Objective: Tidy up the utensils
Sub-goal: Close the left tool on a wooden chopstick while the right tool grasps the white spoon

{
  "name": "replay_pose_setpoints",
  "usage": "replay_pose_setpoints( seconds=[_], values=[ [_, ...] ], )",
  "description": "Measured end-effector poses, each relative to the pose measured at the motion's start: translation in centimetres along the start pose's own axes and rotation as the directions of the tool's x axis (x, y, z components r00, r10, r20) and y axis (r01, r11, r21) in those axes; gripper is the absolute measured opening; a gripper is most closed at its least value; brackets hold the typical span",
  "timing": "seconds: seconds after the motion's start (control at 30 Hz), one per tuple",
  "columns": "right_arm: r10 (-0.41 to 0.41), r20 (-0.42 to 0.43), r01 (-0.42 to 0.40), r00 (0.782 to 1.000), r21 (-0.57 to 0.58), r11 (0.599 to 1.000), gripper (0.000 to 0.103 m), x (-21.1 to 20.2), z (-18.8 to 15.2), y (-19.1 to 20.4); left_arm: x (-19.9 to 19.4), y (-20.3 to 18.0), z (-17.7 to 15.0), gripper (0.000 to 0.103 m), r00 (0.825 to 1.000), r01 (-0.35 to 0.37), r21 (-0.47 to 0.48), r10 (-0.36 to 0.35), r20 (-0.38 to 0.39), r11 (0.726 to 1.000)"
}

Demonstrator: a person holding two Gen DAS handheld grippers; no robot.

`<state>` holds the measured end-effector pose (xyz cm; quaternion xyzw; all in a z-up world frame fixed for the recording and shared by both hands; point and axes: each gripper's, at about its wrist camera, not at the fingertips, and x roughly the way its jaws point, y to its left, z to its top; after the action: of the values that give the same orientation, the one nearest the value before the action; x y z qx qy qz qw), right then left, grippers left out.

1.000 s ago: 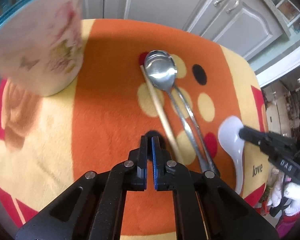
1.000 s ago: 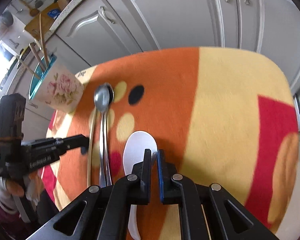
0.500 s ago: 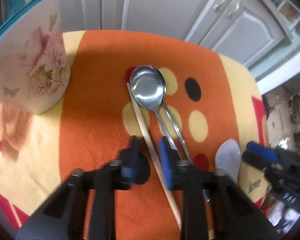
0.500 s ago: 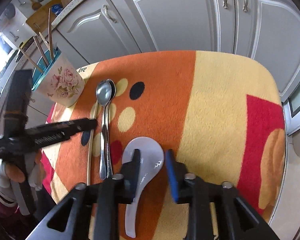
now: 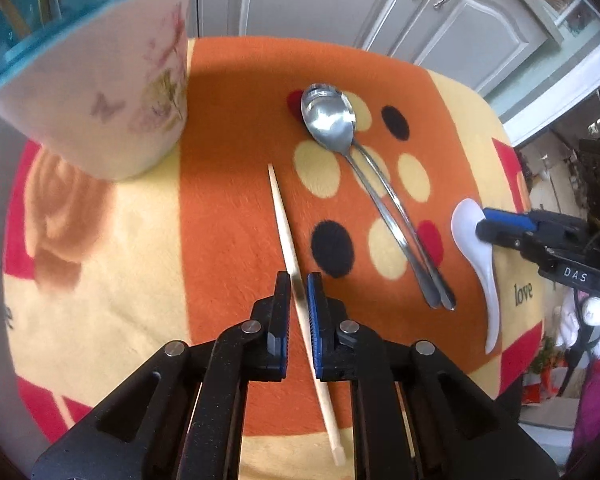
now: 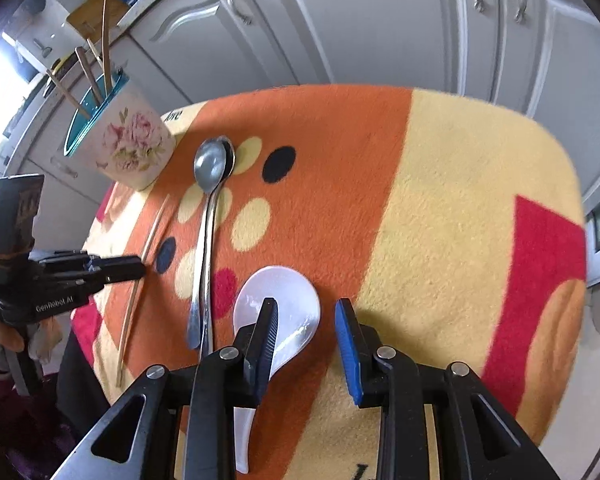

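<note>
You're in a home kitchen: grey panelled cabinet doors (image 6: 380, 28) with metal handles fill twelve o'clock, a worktop with a wooden board (image 6: 96, 10) sits at ten o'clock, and a floral utensil holder (image 6: 128, 140) stands beneath it.

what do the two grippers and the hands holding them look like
Both are black, angular linkage frames with silver rivets and blue pads inside the fingers. The left gripper carries white "GenRobot AI" lettering on its side; the right gripper reads "DAS". White gloves cover the hands, with magenta clothing behind them.
</note>
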<state>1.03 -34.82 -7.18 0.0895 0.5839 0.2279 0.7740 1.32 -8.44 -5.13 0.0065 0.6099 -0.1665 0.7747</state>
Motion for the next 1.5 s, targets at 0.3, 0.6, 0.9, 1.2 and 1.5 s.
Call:
replay_pose_setpoints(
  seconds=[0.3,0.6,0.9,1.2,1.5],
  values=[
    [0.054,-0.078,-0.059,0.996,-0.07,0.996,0.028,0.4,0.9,1.0,0.5,0.3,2.4,0.025,0.998,-0.066,-0.018,0.066,0.02,0.998],
    [0.036,-0.193,-0.087,0.981,-0.26,0.962,0.027,1.9,2.5,1.9,2.2,-0.4,3.6,0.025,0.993,-0.115,0.003,0.115,-0.025,0.993],
    [0.013,-0.135,-0.049,0.991,-0.265,0.963,0.007,0.2,1.3,1.8,2.5,-1.1,4.0,0.005,0.994,-0.105,0.04,0.106,-0.022,0.994],
    [0.101,-0.194,-0.134,0.976,-0.168,0.977,0.007,-0.5,-3.0,0.2,2.1,-0.8,2.9,0.005,0.997,-0.067,0.037,0.068,-0.022,0.997],
    [0.163,-0.162,-0.19,0.973,-0.169,0.967,0.01,0.3,-2.6,1.1,2.7,-1.5,2.6,0.005,0.997,-0.069,0.044,0.07,-0.024,0.997]
  ],
)
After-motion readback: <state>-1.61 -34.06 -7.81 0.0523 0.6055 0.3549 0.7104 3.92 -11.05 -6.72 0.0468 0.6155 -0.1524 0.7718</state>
